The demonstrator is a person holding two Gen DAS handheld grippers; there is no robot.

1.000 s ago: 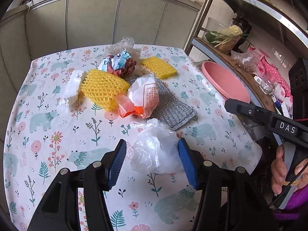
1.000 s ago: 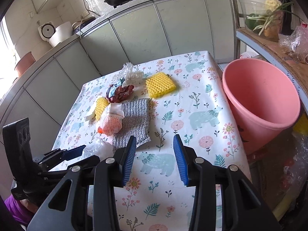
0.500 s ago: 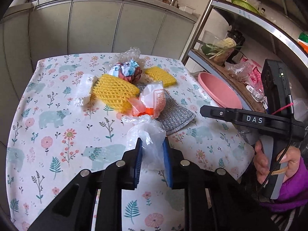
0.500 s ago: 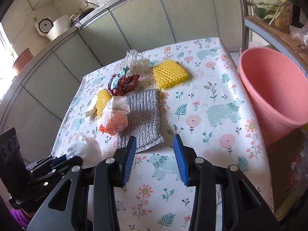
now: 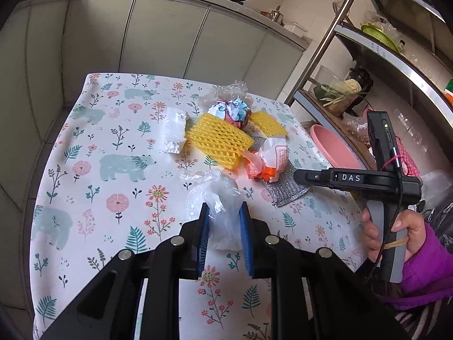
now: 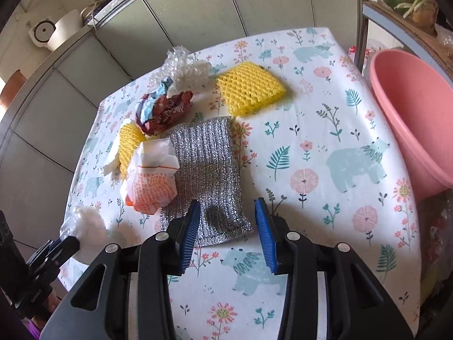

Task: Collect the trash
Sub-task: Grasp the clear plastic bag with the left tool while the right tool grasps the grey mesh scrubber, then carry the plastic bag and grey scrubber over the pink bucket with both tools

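My left gripper (image 5: 224, 212) is shut on a crumpled clear plastic bag (image 5: 215, 192), which bulges out past the blue pads above the flowered tablecloth (image 5: 119, 170). The right wrist view shows that bag (image 6: 87, 223) at the lower left, in the left gripper (image 6: 66, 245). My right gripper (image 6: 227, 206) stands open over the near end of a silver mesh cloth (image 6: 206, 158); its pads press on nothing. An orange-and-white wrapper (image 6: 153, 181) lies just left of the cloth.
Two yellow foam nets (image 6: 249, 87) (image 5: 218, 138), a ball of coloured paper (image 6: 164, 110), bubble wrap (image 6: 181, 65) and a white scrap (image 5: 174, 130) lie farther back. A pink basin (image 6: 410, 107) stands off the table's right edge, below a metal shelf rack (image 5: 325, 45). Cabinets run behind.
The left jaws closed on the plastic bag, then drew it back toward the table's near edge. The right gripper came forward and down over the silver cloth, its jaws unchanged.
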